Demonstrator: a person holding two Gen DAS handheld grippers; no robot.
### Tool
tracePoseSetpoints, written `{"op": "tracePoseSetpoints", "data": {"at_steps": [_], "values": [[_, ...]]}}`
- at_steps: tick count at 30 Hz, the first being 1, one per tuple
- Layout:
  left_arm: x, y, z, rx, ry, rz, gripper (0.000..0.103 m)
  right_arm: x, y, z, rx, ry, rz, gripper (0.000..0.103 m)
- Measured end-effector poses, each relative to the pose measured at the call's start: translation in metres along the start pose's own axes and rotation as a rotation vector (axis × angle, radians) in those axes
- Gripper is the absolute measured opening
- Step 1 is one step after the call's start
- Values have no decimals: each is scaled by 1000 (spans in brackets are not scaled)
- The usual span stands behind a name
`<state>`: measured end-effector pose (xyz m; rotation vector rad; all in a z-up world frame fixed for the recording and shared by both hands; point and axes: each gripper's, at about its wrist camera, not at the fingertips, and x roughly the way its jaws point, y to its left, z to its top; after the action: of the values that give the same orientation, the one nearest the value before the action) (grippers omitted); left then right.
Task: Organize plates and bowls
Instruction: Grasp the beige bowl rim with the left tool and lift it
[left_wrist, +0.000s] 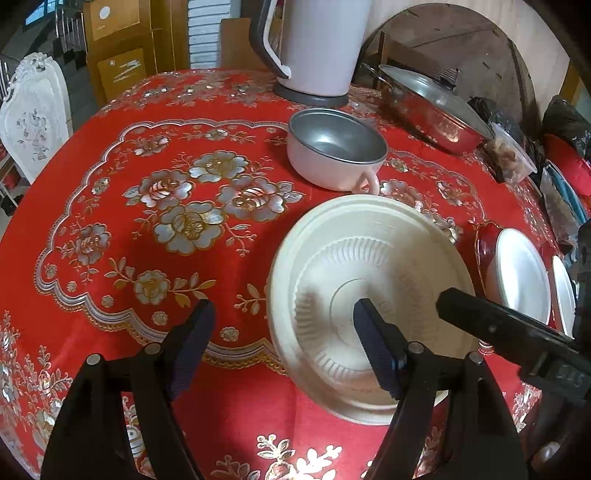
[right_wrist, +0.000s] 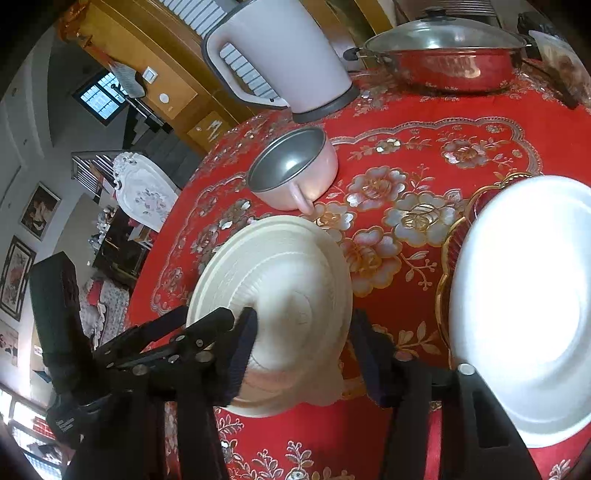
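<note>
The left tool (left_wrist: 284, 339) has its jaws spread wide, one finger over the cream ribbed plastic bowl (left_wrist: 369, 273) lying upside down on the red flowered table (left_wrist: 147, 206). Beyond it sits a pale pink steel-lined handled bowl (left_wrist: 334, 155). The right tool's black finger (left_wrist: 491, 325) reaches in.

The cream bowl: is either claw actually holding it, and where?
Cannot be told. The right claw straddles the upturned cream bowl at its sides; contact is unclear. The left claw is open, holding nothing.

Cup (left_wrist: 334, 155) behind plate (left_wrist: 369, 258), kettle (left_wrist: 314, 48) prob. behind cup.
</note>
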<state>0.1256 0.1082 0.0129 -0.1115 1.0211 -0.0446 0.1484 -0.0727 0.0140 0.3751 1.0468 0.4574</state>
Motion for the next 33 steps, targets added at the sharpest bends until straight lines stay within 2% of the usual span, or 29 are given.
{"op": "tracePoseSetpoints", "data": {"at_steps": [3, 5, 6, 7, 8, 12, 15, 20, 33], "values": [[0, 0, -1, 3, -15, 16, 77, 0, 1, -1, -14, -14, -29, 31], [1, 0, -1, 3, -15, 25, 76, 0, 0, -2, -13, -8, -17, 17], [2, -1, -2, 3, -14, 22, 69, 1, -1, -2, -12, -2, -11, 16], [3, -1, -2, 3, -7, 17, 55, 2, -1, -2, -15, 3, -11, 16], [5, -2, -2, 5, 4, 18, 46, 2, 0, -3, -21, 2, -16, 16], [6, 1, -3, 1, 10, 43, 30, 2, 4, -8, -44, 1, -30, 16], [5, 6, -3, -18, 19, 22, 19, -1, 1, -9, -38, -3, -26, 16], [-2, 4, -6, -5, 6, 36, 18, -8, 3, -11, -40, -13, -17, 16], [-42, -14, -2, 15, -61, -12, 18, -48, 3, -15, -55, -64, 4, 16]]}}
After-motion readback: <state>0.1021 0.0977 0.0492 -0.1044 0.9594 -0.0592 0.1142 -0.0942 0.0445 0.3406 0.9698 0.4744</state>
